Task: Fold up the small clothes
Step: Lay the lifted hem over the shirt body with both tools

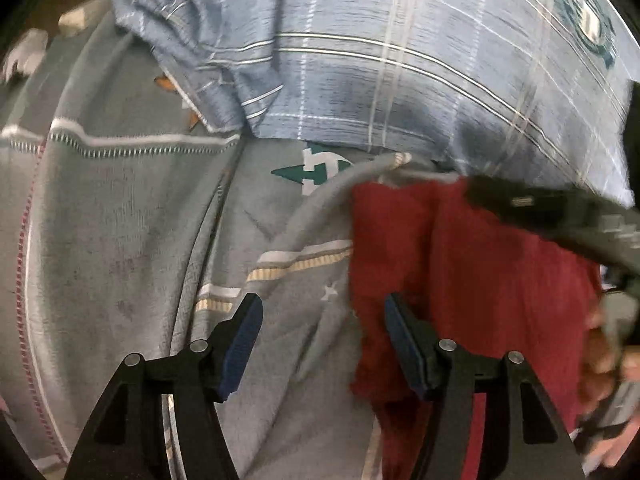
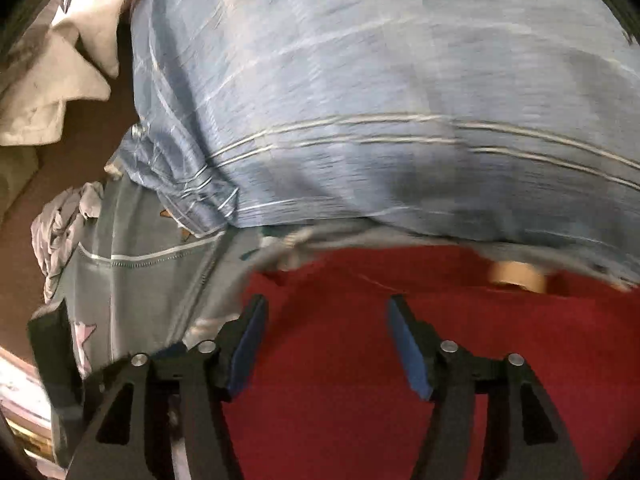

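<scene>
Both wrist views look steeply down, close over bedding. Left view faces grey blanket (image 1: 120,220) beside red cloth (image 1: 472,280); right view sits over red cloth (image 2: 360,360). Shared: red cloth, blue plaid pillow (image 1: 400,60), blanket.

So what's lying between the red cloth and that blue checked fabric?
In the left wrist view, a grey cord crosses between the red cloth and the blue checked fabric, over grey patterned bedding.

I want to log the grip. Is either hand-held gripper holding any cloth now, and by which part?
Nothing is held. The left hand-held gripper and the right hand-held gripper are open above the red cloth.
</scene>
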`<action>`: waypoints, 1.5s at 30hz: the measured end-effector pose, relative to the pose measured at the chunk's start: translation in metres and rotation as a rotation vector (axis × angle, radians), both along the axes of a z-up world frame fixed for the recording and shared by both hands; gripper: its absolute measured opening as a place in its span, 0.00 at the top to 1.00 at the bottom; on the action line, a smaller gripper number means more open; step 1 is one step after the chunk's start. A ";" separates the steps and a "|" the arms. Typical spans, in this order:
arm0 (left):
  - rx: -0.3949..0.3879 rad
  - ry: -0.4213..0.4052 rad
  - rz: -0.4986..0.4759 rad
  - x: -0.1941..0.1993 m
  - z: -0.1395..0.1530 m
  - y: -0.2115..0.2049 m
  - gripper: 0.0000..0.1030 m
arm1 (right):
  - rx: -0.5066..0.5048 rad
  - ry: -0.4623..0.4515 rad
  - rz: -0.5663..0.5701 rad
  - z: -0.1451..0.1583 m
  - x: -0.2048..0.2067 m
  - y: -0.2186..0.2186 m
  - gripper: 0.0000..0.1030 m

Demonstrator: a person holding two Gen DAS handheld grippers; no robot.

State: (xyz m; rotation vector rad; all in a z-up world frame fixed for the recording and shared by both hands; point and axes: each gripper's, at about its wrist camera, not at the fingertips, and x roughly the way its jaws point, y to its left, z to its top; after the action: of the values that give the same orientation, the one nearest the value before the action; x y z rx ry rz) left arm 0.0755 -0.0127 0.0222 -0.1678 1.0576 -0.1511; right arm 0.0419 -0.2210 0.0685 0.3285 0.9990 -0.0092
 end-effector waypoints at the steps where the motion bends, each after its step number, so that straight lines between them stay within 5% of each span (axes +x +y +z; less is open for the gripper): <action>1: -0.004 0.001 0.002 0.002 0.000 0.000 0.40 | 0.004 0.022 0.018 -0.009 0.014 0.010 0.37; 4: 0.024 0.004 -0.002 0.004 -0.003 0.000 0.40 | -0.060 0.117 0.035 -0.038 0.037 0.023 0.46; 5: 0.025 0.006 -0.005 0.004 -0.003 0.000 0.40 | -0.101 0.152 0.041 -0.048 0.044 0.027 0.73; 6: 0.011 0.010 -0.008 0.003 -0.003 0.000 0.40 | -0.139 0.166 0.045 -0.054 0.046 0.029 0.86; 8: -0.010 0.008 -0.009 0.002 -0.001 0.001 0.40 | -0.184 0.152 0.049 -0.054 0.044 0.028 0.92; 13: -0.005 -0.020 -0.007 -0.001 0.004 0.000 0.39 | -0.123 0.047 0.042 -0.031 0.039 0.028 0.92; 17: 0.002 -0.005 -0.010 -0.002 0.000 -0.002 0.40 | -0.119 0.088 0.031 -0.058 0.045 0.030 0.91; 19: 0.009 -0.012 -0.010 -0.004 0.001 -0.003 0.40 | -0.105 0.082 0.040 -0.067 0.048 0.033 0.84; 23: 0.007 -0.030 -0.016 -0.008 0.004 -0.004 0.40 | 0.057 0.021 0.038 -0.044 0.021 0.015 0.54; 29: -0.020 -0.049 -0.025 -0.013 0.008 -0.006 0.39 | -0.066 -0.025 -0.016 -0.008 -0.019 -0.012 0.54; 34: -0.016 -0.045 -0.038 -0.013 0.006 -0.011 0.39 | -0.111 0.007 -0.081 -0.032 -0.016 -0.033 0.61; 41: 0.003 -0.036 -0.031 -0.007 0.002 -0.014 0.39 | -0.225 0.024 -0.067 -0.058 0.004 -0.020 0.55; 45: -0.008 -0.044 -0.031 -0.009 0.003 -0.016 0.39 | -0.178 0.017 -0.067 -0.050 -0.006 -0.032 0.58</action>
State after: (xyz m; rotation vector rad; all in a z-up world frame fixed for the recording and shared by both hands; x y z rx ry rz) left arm 0.0665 -0.0291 0.0248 -0.1547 1.0164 -0.1862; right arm 0.0361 -0.2533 0.0185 0.1992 0.9964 -0.1613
